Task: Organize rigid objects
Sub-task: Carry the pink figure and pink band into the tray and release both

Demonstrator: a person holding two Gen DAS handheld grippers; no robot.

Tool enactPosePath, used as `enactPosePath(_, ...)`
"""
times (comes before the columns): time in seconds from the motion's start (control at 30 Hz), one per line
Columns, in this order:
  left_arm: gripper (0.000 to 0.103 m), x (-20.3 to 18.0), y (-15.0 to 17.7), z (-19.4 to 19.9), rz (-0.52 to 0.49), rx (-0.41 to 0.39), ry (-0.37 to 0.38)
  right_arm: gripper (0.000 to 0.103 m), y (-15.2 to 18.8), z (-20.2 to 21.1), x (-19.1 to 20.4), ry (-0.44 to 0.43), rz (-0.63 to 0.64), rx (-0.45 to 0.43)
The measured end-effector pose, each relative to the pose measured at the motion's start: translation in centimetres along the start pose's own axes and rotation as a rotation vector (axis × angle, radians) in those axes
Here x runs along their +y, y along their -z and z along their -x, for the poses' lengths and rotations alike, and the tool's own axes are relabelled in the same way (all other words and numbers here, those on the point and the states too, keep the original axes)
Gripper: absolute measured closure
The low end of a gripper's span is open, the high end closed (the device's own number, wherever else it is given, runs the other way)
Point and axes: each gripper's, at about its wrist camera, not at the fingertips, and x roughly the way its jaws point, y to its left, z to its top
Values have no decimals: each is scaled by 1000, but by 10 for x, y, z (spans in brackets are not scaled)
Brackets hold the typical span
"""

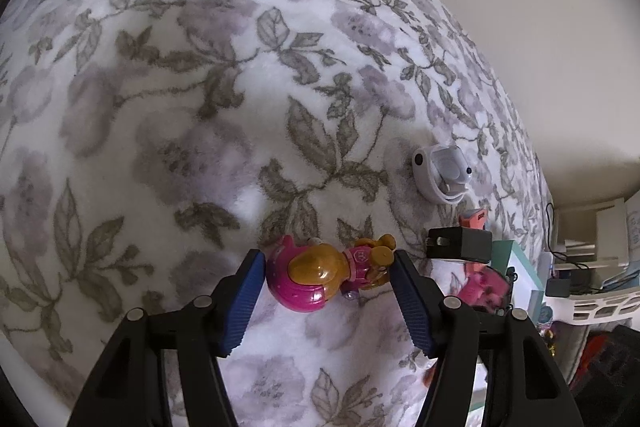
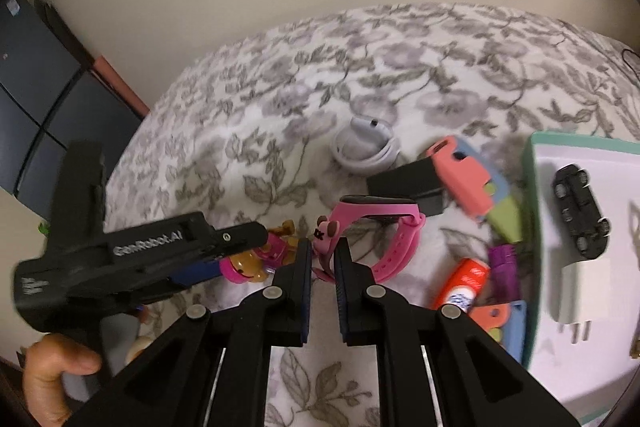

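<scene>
The left gripper (image 2: 240,259) body carries white lettering reading "GenRobot.AI". Print on the orange tube (image 2: 464,283) is too blurred to read. No other text is legible.

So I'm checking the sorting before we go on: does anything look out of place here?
Yes. Only the black toy car and white plug lie in the teal-rimmed tray. The pink wristband, orange tube and pink-and-gold toy figure lie scattered on the floral blanket.

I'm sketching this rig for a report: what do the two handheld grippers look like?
Both are black plastic with two fingers lined by ribbed blue pads and silver pivot pins. The left gripper carries white "GenRobot.AI" lettering on its side and a grey handle. The right gripper matches.
</scene>
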Motion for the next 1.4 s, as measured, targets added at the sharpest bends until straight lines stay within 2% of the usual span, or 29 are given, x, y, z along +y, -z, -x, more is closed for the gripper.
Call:
enactPosePath(0.17,36,-11,0,12,-21,-36,14,92,-4,24,-8,-1,-19,-45)
enactPosePath(0.33,36,-35,6,30,-65,-82,54,92,-4,47,-19,35,-36,-86)
enactPosePath(0.53,36,-72,22,39,-135,-99,85,92,-2,69,-52,150,-109,-98)
enactPosePath(0.77,36,-121,50,30,-241,-71,95,92,6,94,-102,322,-200,-83)
enactPosePath(1.1,36,-183,106,3,-423,11,65,91,17,117,-161,454,-346,-43)
enactPosePath(1.4,36,-218,143,-16,-535,51,24,90,26,139,-200,536,-435,-75)
